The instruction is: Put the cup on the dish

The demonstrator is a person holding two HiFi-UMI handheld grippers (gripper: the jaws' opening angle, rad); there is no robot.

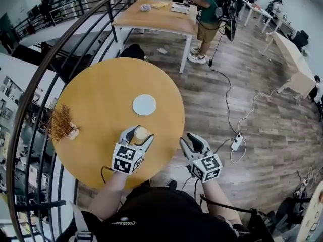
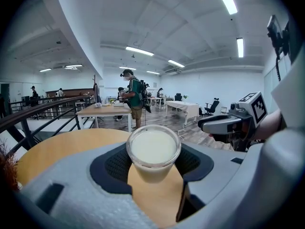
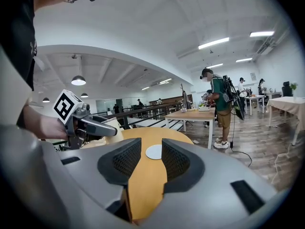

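One cup (image 2: 153,149) (milky fill) pinched by left gripper (image 1: 141,134), one dish (image 1: 144,105), right gripper (image 3: 151,160) jaws spread, empty

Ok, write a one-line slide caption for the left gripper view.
Left gripper grips a cup of pale liquid at the round wooden table, right gripper alongside.

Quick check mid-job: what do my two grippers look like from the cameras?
Both the left gripper and right gripper have grey moulded bodies, black mesh-textured fingers and a white cube with black square markers. The person wears a black top.
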